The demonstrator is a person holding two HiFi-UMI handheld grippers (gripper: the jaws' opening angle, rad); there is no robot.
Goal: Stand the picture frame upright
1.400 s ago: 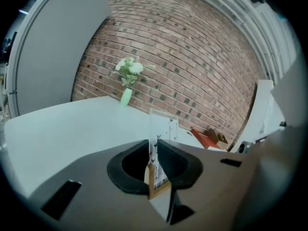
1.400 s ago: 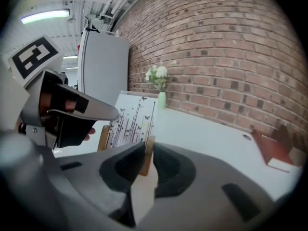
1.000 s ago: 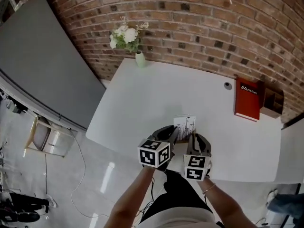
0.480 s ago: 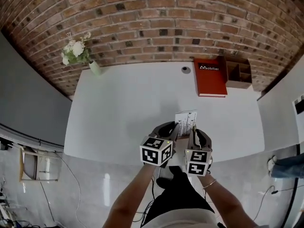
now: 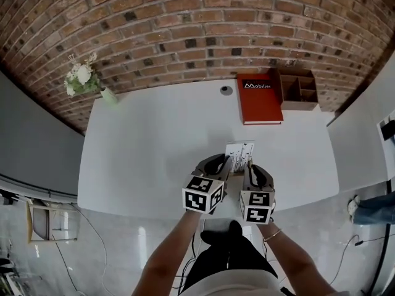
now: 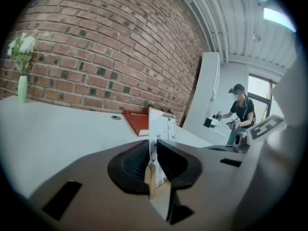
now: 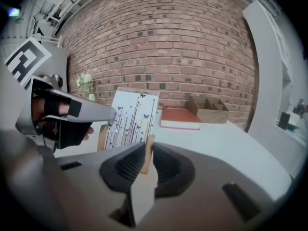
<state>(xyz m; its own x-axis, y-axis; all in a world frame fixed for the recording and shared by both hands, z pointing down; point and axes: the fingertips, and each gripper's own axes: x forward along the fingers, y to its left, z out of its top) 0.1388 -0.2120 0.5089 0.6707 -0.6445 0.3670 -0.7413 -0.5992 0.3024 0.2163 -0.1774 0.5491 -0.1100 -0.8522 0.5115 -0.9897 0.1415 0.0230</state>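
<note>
The picture frame (image 5: pixel 239 155) is white with thin line drawings and stands tilted near the front edge of the white table (image 5: pixel 154 147). My left gripper (image 5: pixel 224 163) is shut on its left edge. In the left gripper view the picture frame (image 6: pixel 160 125) runs edge-on between the pads of my left gripper (image 6: pixel 154 147). My right gripper (image 5: pixel 249 168) sits just right of it. In the right gripper view, the right gripper (image 7: pixel 147 152) is shut on a wooden part at the picture frame's lower right corner, and the picture frame (image 7: pixel 132 118) faces the camera.
A red book (image 5: pixel 259 97) and a wooden organiser box (image 5: pixel 299 88) lie at the table's back right by the brick wall. A vase of white flowers (image 5: pixel 82 80) stands at the back left. A cable hole (image 5: pixel 226 90) is mid-back. A person (image 6: pixel 238 110) stands far off.
The head view has swung so that the table lies square in front. Both grippers keep their hold on the frame at the same spot near the front edge.
</note>
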